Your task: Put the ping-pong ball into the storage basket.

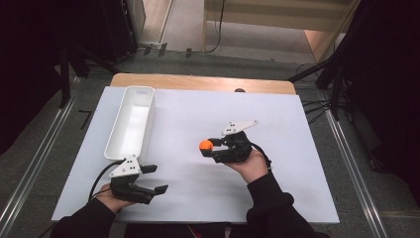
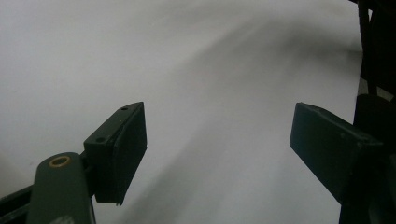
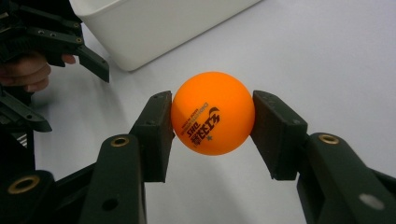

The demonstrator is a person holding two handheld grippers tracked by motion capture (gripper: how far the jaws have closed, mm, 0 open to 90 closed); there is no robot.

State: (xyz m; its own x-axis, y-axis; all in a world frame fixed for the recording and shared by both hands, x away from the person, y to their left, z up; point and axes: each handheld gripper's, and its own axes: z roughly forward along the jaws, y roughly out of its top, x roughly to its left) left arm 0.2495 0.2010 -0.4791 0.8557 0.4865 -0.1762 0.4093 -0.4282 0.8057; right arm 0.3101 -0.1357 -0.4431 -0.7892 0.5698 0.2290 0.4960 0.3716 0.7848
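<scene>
An orange ping-pong ball (image 3: 213, 113) with dark printed lettering sits clamped between the two black jaws of my right gripper (image 3: 212, 123). From above, that ball (image 1: 206, 145) is held over the middle of the white board, with the right gripper (image 1: 208, 146) pointing left. My left gripper (image 1: 156, 178) rests near the board's front left corner, open, with nothing between its jaws. Its own view looks along the spread jaws of the left gripper (image 2: 217, 140) at bare white surface. A long white bin (image 1: 131, 121) stands on the left side of the board, just beyond the left gripper.
The white board (image 1: 277, 129) lies on a wooden table whose far edge (image 1: 198, 82) shows behind it. The white bin's corner (image 3: 154, 28) lies ahead of the ball in the right gripper view, with the left gripper (image 3: 56, 42) and a hand beside it. Dark stands and cables flank the table.
</scene>
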